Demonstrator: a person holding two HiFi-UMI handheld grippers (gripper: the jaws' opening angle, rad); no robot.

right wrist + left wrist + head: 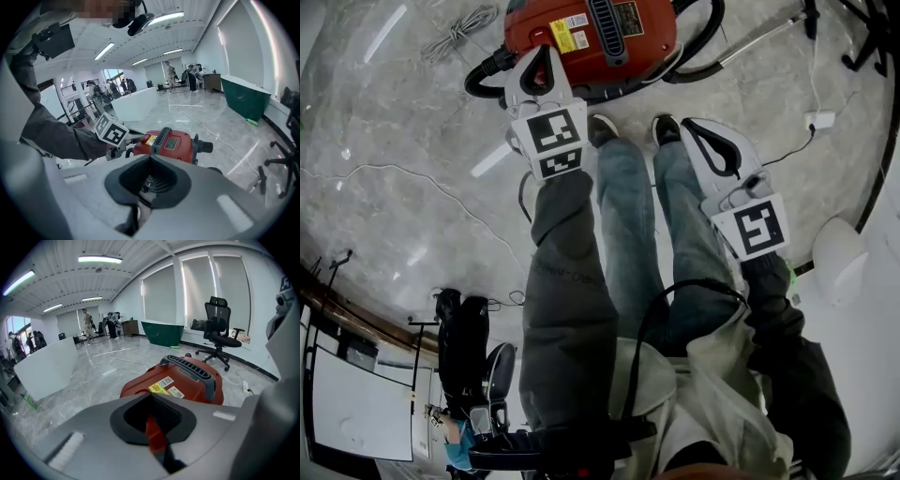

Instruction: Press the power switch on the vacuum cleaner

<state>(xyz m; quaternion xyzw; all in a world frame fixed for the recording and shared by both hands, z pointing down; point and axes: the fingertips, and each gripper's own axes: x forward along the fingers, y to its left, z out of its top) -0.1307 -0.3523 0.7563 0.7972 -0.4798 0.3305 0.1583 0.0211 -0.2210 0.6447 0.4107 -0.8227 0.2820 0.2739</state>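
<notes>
The vacuum cleaner [600,47] sits on the polished stone floor [394,141] at 12 o'clock from the person's shoes, its far part cut off by the top of the head view. It is a red canister with a hard plastic shell, and I judge it stiff and fairly heavy. On a floor this smooth, though, it could slide or roll if pushed sideways. Nothing needs to be gripped. The only contact should be a short, firm push straight down on the switch, made with a closed tip.

The black slotted handle [605,19] runs along the top from about 12 to 6 o'clock. I take that as the long axis, though the crop keeps me from being sure. The near end faces the feet, with the yellow and white labels [567,33] just left of the handle. A black hose [486,77] leaves the near-left corner toward 9 o'clock.

The left gripper [546,52] has its jaws brought together with nothing between them. Its tip lies over the near-left corner of the shell. Whether it touches I cannot tell — its own view shows only red body just past the jaws. The right gripper [686,124] is likewise closed and empty. It hangs at 4 o'clock from the canister, well apart from it and above the right shoe.

I cannot pick out the switch in any view — it may lie under the left tip.
</notes>
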